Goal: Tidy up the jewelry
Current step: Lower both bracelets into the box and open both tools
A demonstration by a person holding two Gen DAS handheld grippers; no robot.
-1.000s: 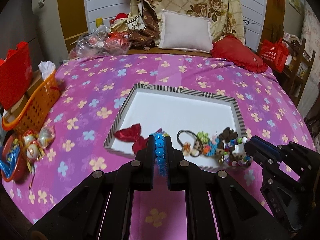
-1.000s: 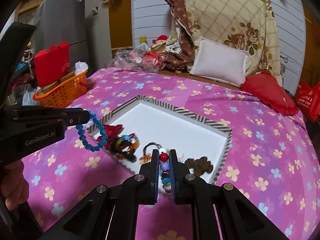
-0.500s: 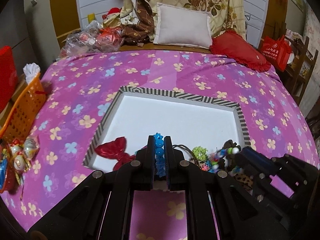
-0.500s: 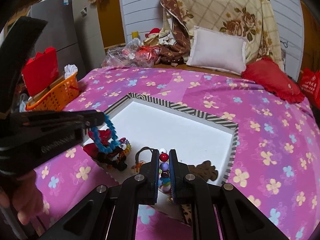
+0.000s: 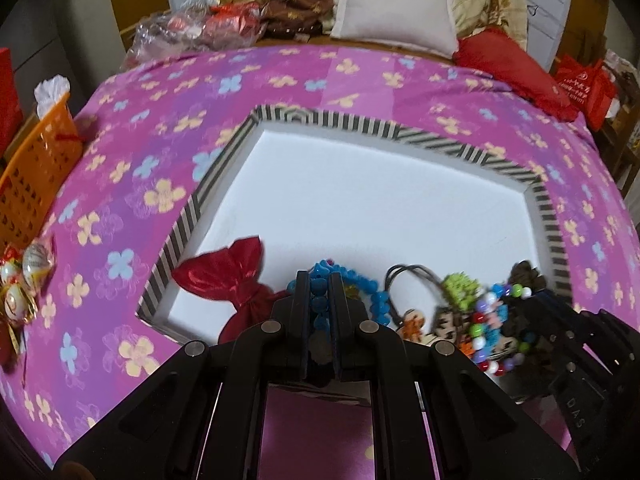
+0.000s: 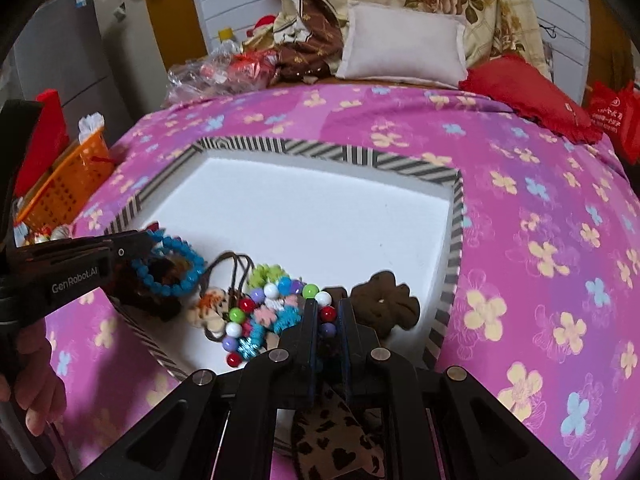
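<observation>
A white tray with a striped rim [image 5: 416, 133] [image 6: 320, 148] lies on the pink flowered bedspread. My left gripper [image 5: 320, 280] [image 6: 144, 246] is shut on a blue bead bracelet [image 5: 374, 294] [image 6: 188, 268], which hangs low over the tray's near left part. My right gripper [image 6: 328, 306] [image 5: 528, 300] is shut on a multicoloured bead bracelet [image 6: 256, 308] [image 5: 490, 328] over the near edge of the tray. In the tray lie a red bow [image 5: 228, 276], dark hair ties [image 5: 412, 276] [image 6: 232, 268], a green scrunchie [image 5: 460, 286] [image 6: 266, 272] and a brown clip [image 6: 384, 304].
An orange basket [image 5: 36, 168] [image 6: 72, 180] stands left of the bed. Wrapped sweets [image 5: 28, 272] lie near the left edge. A leopard-print piece [image 6: 336, 436] lies under my right gripper. Pillows, a red cushion [image 5: 512, 64] and plastic bags [image 5: 192, 32] sit at the far end. A hand [image 6: 32, 380] holds the left gripper.
Both grippers have come down and forward over the tray with their bracelets. The tray's near edge, seen ahead of the fingers earlier, now lies beneath them.
</observation>
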